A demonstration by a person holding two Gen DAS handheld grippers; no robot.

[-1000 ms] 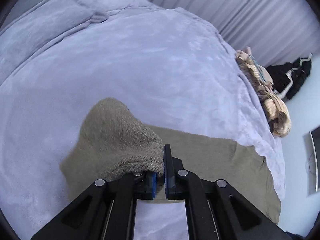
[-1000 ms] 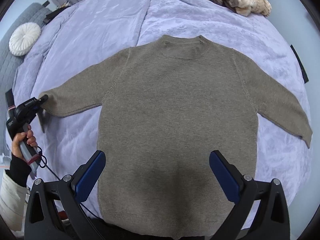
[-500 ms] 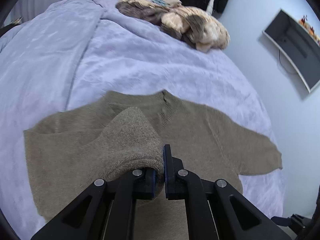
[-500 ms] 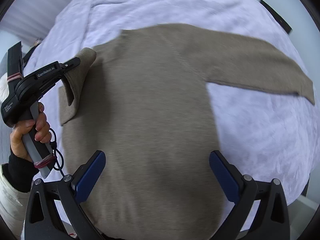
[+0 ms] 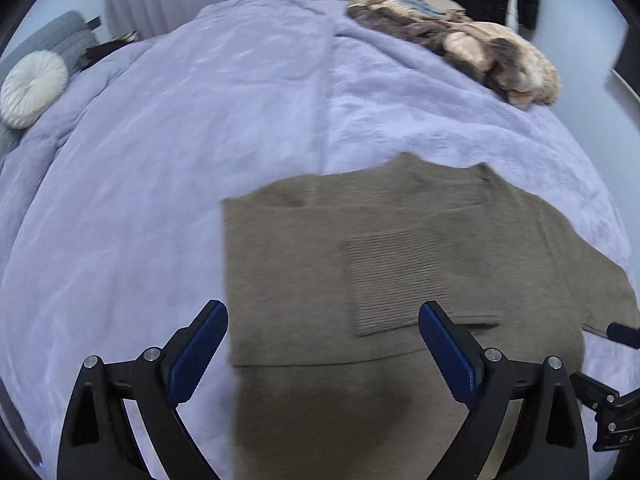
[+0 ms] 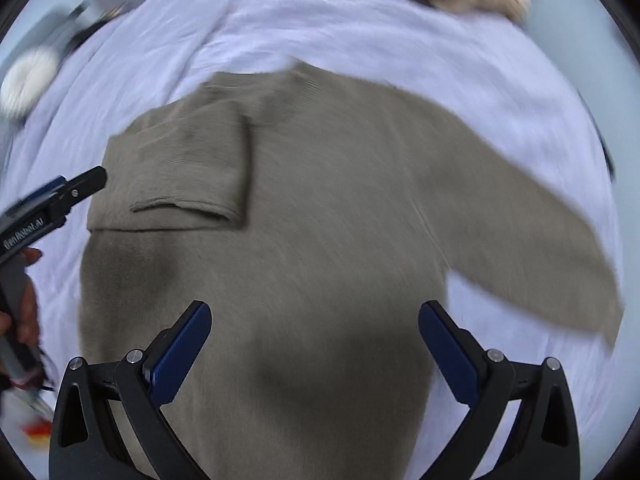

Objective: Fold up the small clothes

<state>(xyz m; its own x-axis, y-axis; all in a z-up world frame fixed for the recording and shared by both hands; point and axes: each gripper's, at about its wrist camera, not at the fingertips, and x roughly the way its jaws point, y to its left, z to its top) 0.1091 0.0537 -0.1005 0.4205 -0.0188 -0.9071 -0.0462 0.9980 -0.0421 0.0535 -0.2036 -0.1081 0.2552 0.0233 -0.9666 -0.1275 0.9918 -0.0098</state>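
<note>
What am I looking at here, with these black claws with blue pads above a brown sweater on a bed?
These are two hand-held claws, one in each of a person's hands, each carrying a wide-angle camera that looks along its fingers. One picture is from the left claw, the other from the right claw. A brown sweater lies flat on a lavender blanket. One sleeve is already folded across the body; the other sleeve is spread out. The left claw's jaws are opening with nothing gripped; the right claw is open and empty too. A pile of other clothes and a round white cushion sit further back.
</note>
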